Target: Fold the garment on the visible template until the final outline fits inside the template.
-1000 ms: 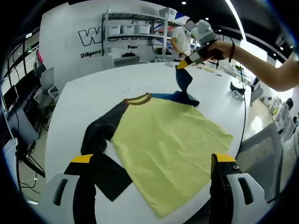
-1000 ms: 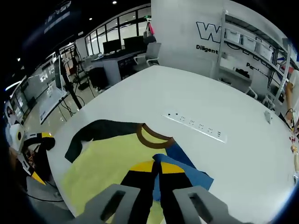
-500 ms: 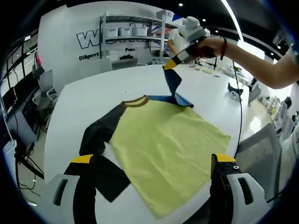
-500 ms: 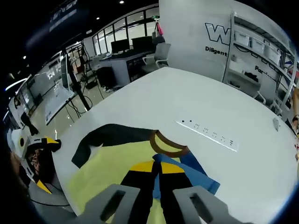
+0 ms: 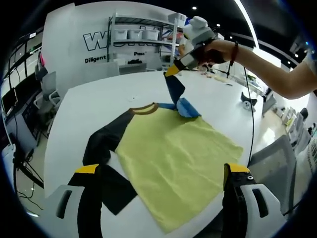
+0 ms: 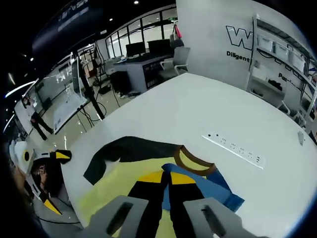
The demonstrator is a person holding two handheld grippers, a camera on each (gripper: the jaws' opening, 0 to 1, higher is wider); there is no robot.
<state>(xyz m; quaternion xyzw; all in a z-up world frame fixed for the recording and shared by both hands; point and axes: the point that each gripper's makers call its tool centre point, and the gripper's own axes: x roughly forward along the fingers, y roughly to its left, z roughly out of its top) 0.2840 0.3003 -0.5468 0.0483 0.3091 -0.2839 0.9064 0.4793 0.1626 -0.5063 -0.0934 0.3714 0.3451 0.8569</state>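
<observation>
I'm lifting the blue sleeve (image 5: 174,90) higher off the white worktop (image 5: 99,104) than a second ago, right gripper (image 5: 174,68) fingers pinching it, starting its fold over the yellow shirt (image 5: 176,158), left gripper (image 5: 163,171) fingers spread, hovering empty.

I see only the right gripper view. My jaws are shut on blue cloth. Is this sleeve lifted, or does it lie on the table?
Observer: Lifted. The right gripper holds the blue sleeve up above the table.
Operator: Is the yellow body flat down to the hem?
Observer: Yes. The yellow body lies spread flat, with its hem near the table's edge.
Operator: And the left gripper?
Observer: The left gripper has its jaws wide apart and holds nothing. The black sleeve lies by one jaw.
</observation>
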